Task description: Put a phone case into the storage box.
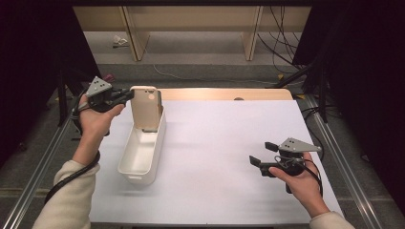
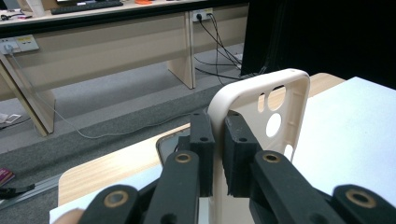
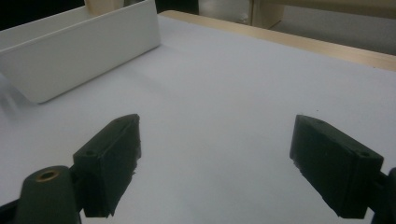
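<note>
The left gripper (image 2: 218,140) pinches a beige phone case (image 1: 146,108) upright over the white bin (image 1: 125,167); lowering and release seem next. The right gripper (image 1: 262,154) waits, jaws apart.

Soft overhead light, dark edges, faint shadows, slight blur in close-ups

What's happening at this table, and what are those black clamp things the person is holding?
A person holds a two-jaw gripper in each hand. The left gripper is shut on the edge of a beige phone case, holding it upright over the far end of a white bin on the white table. The right gripper sits off to the side, jaws wide open and holding nothing.
</note>
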Demonstrator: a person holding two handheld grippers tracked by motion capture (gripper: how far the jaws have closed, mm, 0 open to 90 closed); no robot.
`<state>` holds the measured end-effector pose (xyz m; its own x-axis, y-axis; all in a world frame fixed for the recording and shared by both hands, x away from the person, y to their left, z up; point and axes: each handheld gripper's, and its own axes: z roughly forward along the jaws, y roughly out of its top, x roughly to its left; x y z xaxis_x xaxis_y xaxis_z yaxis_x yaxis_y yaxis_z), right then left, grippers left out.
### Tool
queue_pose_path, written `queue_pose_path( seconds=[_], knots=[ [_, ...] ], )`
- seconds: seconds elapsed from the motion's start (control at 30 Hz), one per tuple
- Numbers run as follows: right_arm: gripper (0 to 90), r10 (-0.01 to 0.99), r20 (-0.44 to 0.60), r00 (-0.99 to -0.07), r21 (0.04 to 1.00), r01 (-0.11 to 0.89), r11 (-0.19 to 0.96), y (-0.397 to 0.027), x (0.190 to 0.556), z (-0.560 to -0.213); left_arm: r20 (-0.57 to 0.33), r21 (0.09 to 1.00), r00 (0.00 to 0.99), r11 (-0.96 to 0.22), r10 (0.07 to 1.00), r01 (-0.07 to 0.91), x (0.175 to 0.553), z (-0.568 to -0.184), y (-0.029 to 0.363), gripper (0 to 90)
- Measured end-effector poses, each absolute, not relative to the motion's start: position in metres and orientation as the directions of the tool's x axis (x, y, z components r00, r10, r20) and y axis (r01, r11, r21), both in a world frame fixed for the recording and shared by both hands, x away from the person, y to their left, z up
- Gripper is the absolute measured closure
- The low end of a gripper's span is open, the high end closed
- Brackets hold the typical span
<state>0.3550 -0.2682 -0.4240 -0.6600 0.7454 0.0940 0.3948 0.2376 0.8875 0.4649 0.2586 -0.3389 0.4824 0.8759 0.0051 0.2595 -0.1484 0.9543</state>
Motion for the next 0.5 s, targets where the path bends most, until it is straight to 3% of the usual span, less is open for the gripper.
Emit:
queue_pose_path(
  seconds=[0.5],
  knots=[
    [17.1,0.744,0.098,-0.661,0.889,0.393,0.233,-0.268,0.355,-0.424,-0.003,0.948,0.495,-0.155,0.869,0.279,0.470,-0.355,0.259,83.2]
  ],
)
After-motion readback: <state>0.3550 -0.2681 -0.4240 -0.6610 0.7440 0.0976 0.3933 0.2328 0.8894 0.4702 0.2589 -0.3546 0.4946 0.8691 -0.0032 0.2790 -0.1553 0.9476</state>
